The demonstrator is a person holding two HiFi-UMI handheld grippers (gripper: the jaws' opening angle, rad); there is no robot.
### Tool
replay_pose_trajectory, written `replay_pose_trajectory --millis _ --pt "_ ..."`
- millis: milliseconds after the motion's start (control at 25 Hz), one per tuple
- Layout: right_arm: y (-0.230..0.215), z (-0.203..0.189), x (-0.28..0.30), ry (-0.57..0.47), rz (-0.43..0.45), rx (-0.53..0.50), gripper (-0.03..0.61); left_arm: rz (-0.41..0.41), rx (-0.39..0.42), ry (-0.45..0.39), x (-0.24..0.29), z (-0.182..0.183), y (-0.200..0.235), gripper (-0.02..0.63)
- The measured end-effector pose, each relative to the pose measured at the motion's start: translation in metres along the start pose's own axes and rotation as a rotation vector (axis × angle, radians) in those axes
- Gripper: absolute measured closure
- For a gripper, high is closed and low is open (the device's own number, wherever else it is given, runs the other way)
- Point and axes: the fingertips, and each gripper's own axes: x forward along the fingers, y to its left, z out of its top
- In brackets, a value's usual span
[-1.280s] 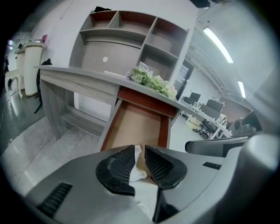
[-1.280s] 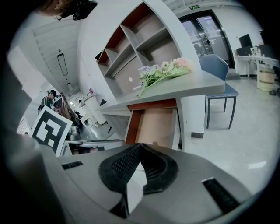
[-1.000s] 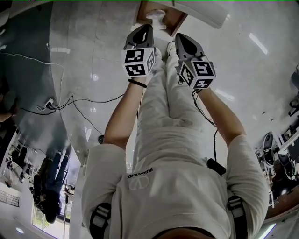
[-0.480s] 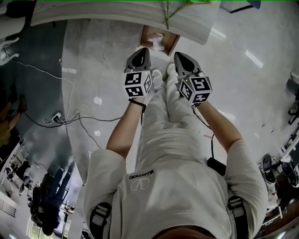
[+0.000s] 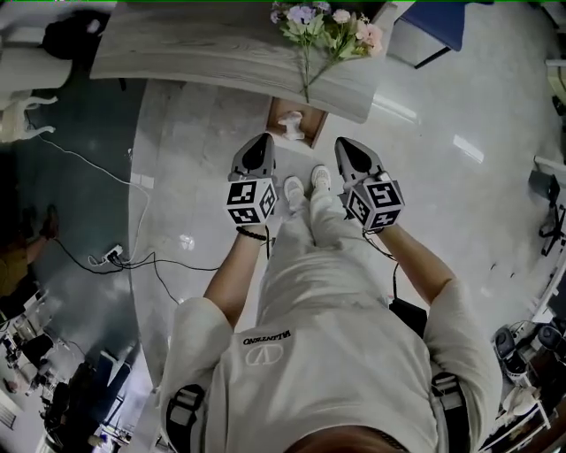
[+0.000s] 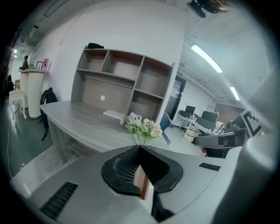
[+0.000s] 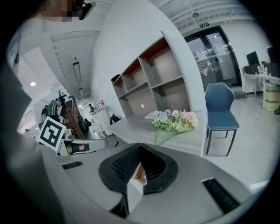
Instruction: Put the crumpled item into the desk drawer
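Note:
The open wooden desk drawer (image 5: 308, 134) juts out from under the front edge of the grey desk (image 5: 203, 53). A white crumpled item (image 5: 292, 122) lies inside it. My left gripper (image 5: 261, 142) hangs just short of the drawer on its left, with jaws shut and empty. Level with it, to the drawer's right, my right gripper (image 5: 341, 145) is also shut on nothing. In the left gripper view the left gripper (image 6: 140, 149) points at the desk, and a sliver of the drawer shows below the closed tips. The right gripper (image 7: 140, 148) shows the same in the right gripper view.
A bunch of artificial flowers (image 5: 323, 22) lies on the desk. A blue chair (image 5: 433, 26) stands to the right, and open shelves (image 6: 127, 83) rise behind the desk. Cables and a power strip (image 5: 115, 257) trail over the floor at left. My shoes (image 5: 305, 181) stand between the grippers.
The view has tilted up, so the desk top and flowers have come into sight and the drawer sits lower in the picture. Both grippers stay shut and side by side.

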Motion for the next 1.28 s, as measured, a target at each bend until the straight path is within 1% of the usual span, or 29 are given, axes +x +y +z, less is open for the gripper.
replay_pose_trajectory --millis 360,600,840,1080,1200,1280 --pt "-0.009 0.056 -0.055 -0.079 -0.054 -0.041 0.580 0.004 -0.004 -0.087 -0.043 0.062 -0.008 0.611" --pt "-0.008 0.088 -0.086 -0.119 -0.051 -0.090 0.580 0.004 0.008 -0.145 -0.062 0.094 -0.016 0.611" --pt "-0.010 0.116 -0.119 -0.162 -0.053 -0.137 0.580 0.012 0.049 -0.234 -0.084 0.133 -0.021 0.611" --pt "-0.023 0.150 -0.155 -0.232 -0.100 -0.133 0.580 0.015 0.097 -0.331 -0.105 0.170 -0.034 0.612" --pt "-0.030 0.162 -0.169 -0.262 -0.121 -0.124 0.580 0.029 0.138 -0.374 -0.116 0.183 -0.036 0.612" --pt "-0.035 0.169 -0.179 -0.283 -0.133 -0.119 0.580 0.033 0.148 -0.393 -0.123 0.189 -0.035 0.612"
